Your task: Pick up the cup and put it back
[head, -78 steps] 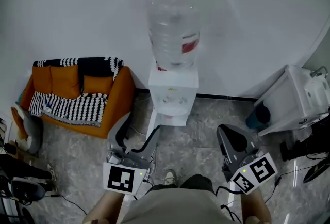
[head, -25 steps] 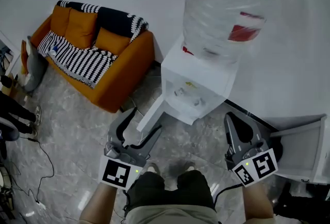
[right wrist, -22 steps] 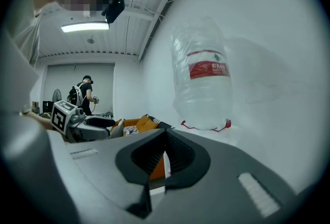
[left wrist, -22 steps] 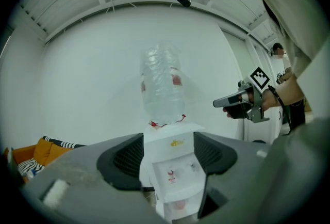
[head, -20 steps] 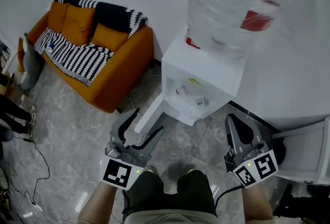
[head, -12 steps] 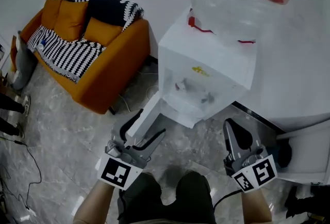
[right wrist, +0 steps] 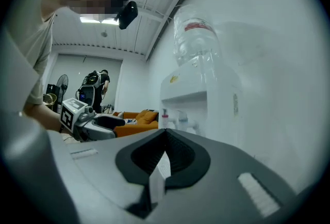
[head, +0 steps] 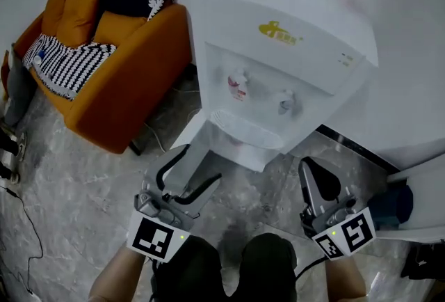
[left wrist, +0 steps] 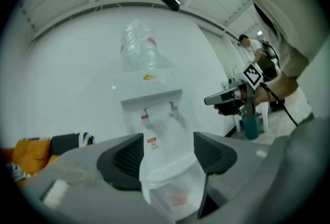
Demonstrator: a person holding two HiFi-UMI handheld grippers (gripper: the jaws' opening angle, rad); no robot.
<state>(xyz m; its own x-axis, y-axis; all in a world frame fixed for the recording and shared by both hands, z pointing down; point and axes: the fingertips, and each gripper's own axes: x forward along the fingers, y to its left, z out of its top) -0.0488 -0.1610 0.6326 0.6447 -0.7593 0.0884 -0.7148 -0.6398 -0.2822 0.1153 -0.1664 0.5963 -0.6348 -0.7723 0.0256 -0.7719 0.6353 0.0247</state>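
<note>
**Left gripper** [left wrist: 167, 138], pointing level at the water dispenser [left wrist: 149, 89]: the jaws stand wide apart and grip a translucent cup [left wrist: 172, 187]. The cup's ribbed rim spans the gap and meets both jaws. It sits low between them, carried in front of the dispenser's taps.

**Right gripper** [right wrist: 165, 132], alongside: the jaws are closed together, with a thin, unidentifiable white sliver at the seam below the tips.

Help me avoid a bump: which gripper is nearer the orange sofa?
Left. In the head view the left gripper sits just below-right of the orange sofa. The right gripper is farther right, beyond the water dispenser.
</note>
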